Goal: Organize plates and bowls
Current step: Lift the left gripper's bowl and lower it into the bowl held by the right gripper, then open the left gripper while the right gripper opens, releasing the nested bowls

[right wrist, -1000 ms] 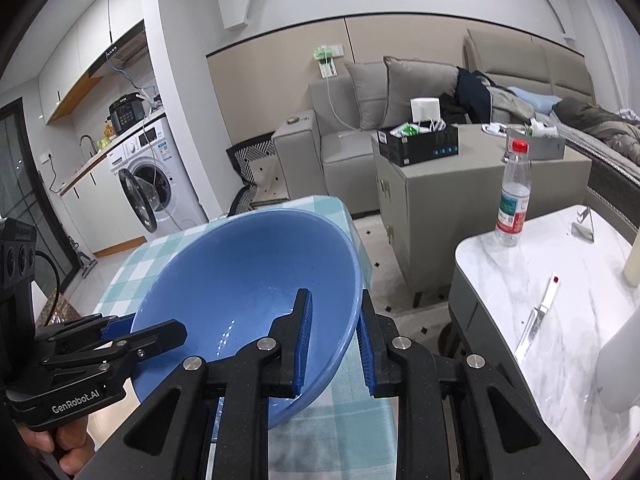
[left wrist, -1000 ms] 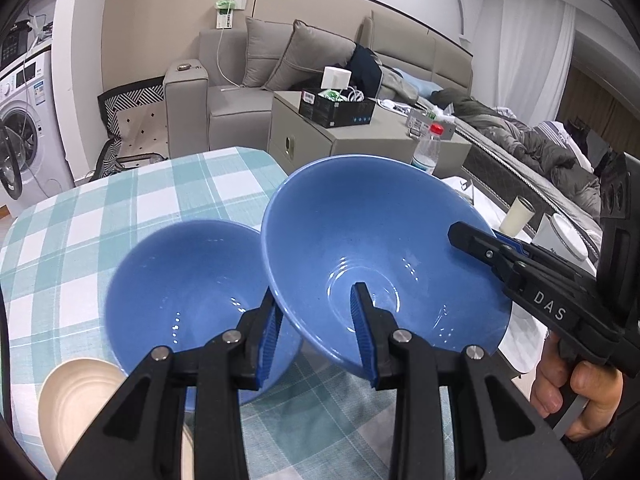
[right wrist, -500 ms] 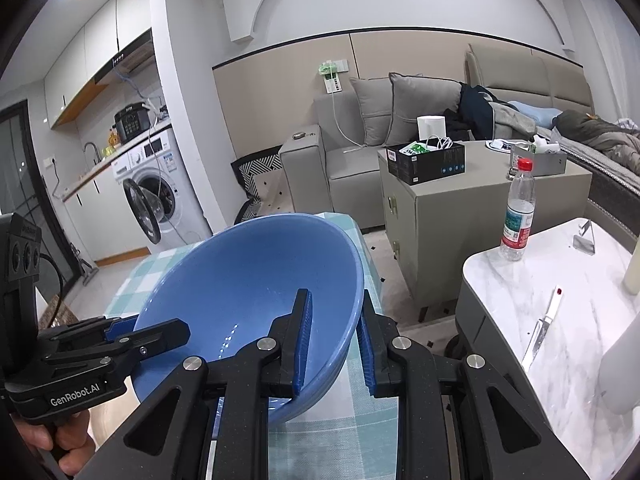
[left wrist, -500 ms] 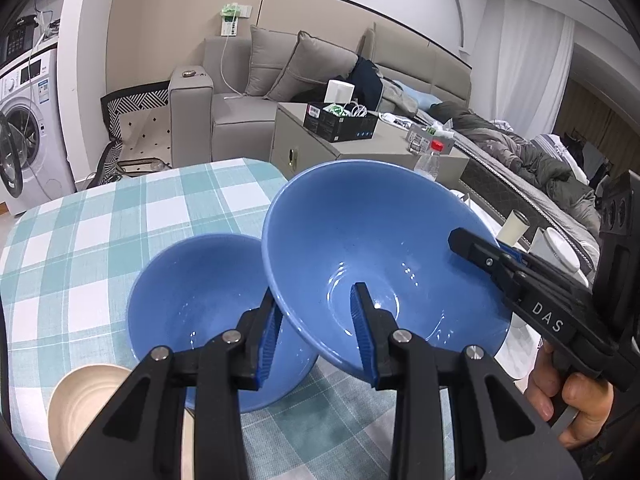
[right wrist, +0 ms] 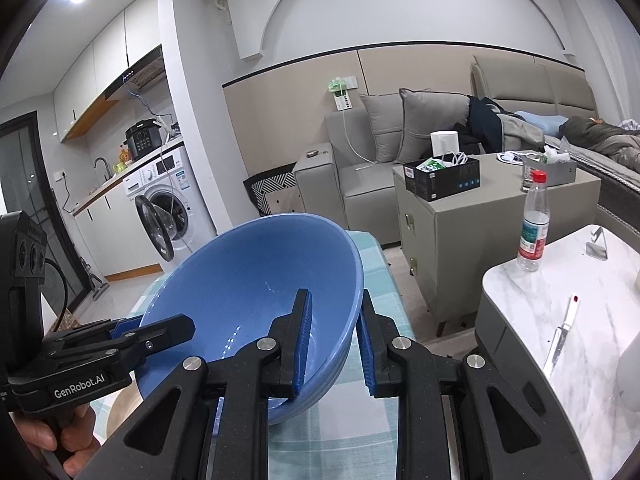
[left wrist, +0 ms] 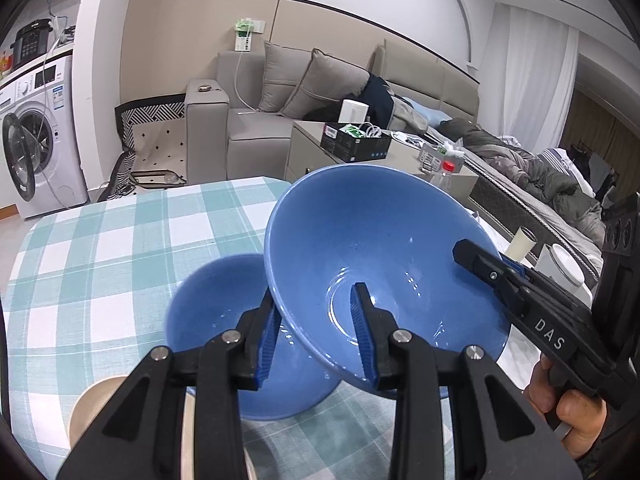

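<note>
A large blue bowl (left wrist: 384, 264) fills the centre of the left wrist view, tilted and held clear of the checked worktop (left wrist: 100, 256). The left hand-held gripper (left wrist: 316, 336) is nearly closed, clamped on the bowl's near rim at lower centre, one pad inside and one outside. The right hand-held gripper (right wrist: 334, 344) is likewise nearly closed, pinching the opposite rim; in the left view it enters from the right. Below, at lower left of centre, a second blue bowl (left wrist: 208, 312) sits on the worktop, with a cream bowl (left wrist: 86, 408) beside it at the lower left.
</note>
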`<state>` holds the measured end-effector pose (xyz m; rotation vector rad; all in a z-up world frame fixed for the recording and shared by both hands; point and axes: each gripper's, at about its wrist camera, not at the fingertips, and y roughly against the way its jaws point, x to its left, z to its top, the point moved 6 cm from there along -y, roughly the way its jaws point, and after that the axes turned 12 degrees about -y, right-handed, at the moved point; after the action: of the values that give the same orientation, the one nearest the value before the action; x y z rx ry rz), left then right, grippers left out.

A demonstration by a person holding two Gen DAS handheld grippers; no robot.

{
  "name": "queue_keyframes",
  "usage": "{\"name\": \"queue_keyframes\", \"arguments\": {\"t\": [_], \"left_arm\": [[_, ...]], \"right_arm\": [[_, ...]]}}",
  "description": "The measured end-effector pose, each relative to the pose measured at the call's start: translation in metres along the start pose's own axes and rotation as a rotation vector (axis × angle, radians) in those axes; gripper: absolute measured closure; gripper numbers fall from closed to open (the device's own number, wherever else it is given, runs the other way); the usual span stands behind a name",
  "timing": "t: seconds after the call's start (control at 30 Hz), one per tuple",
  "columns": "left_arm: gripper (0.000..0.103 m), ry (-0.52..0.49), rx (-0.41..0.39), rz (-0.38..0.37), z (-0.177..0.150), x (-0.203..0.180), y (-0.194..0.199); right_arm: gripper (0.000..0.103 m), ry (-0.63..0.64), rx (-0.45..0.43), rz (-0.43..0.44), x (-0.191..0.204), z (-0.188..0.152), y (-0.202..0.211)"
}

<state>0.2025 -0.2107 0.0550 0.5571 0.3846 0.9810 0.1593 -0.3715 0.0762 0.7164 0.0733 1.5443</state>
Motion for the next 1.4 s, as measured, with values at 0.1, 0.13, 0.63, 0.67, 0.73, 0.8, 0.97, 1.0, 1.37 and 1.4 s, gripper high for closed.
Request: {"name": "queue_keyframes", "arguments": {"t": [0.1, 0.13, 0.63, 0.67, 0.73, 0.8, 0.97, 1.0, 1.37, 1.4], "left_arm": [[0.070, 0.015, -0.003, 0.014, -0.002, 0.009, 0.001], [0.070, 0.021, -0.002, 0.015, -0.003, 0.012, 0.000], [0.070, 0.067, 0.018, 0.051, -0.019, 0.044, -0.002], [0.070, 0.069, 0.020, 0.054, -0.020, 0.046, -0.003], [0.070, 0.070, 0.025, 0.061, -0.022, 0.049, -0.003], [0.070, 0.070, 0.033, 0.069, -0.025, 0.052, -0.005], [0.070, 0.078, 0.050, 0.082, -0.032, 0.059, -0.009], [0.070, 0.081, 0.054, 0.083, -0.034, 0.061, -0.010], [0.070, 0.094, 0.090, 0.102, -0.047, 0.072, -0.021], [0.070, 0.093, 0.092, 0.104, -0.047, 0.072, -0.022]], "right_arm": [[0.081, 0.009, 0.005, 0.012, 0.008, -0.003, -0.007], [0.081, 0.007, 0.012, 0.017, 0.010, -0.005, -0.010], [0.081, 0.028, 0.052, 0.057, 0.031, -0.022, -0.041], [0.081, 0.030, 0.056, 0.058, 0.032, -0.023, -0.043], [0.081, 0.033, 0.068, 0.058, 0.034, -0.027, -0.048], [0.081, 0.036, 0.078, 0.058, 0.035, -0.030, -0.053], [0.081, 0.046, 0.102, 0.054, 0.039, -0.039, -0.062], [0.081, 0.047, 0.109, 0.054, 0.040, -0.041, -0.065], [0.081, 0.065, 0.159, 0.040, 0.044, -0.060, -0.083], [0.081, 0.067, 0.163, 0.037, 0.044, -0.062, -0.085]]}}
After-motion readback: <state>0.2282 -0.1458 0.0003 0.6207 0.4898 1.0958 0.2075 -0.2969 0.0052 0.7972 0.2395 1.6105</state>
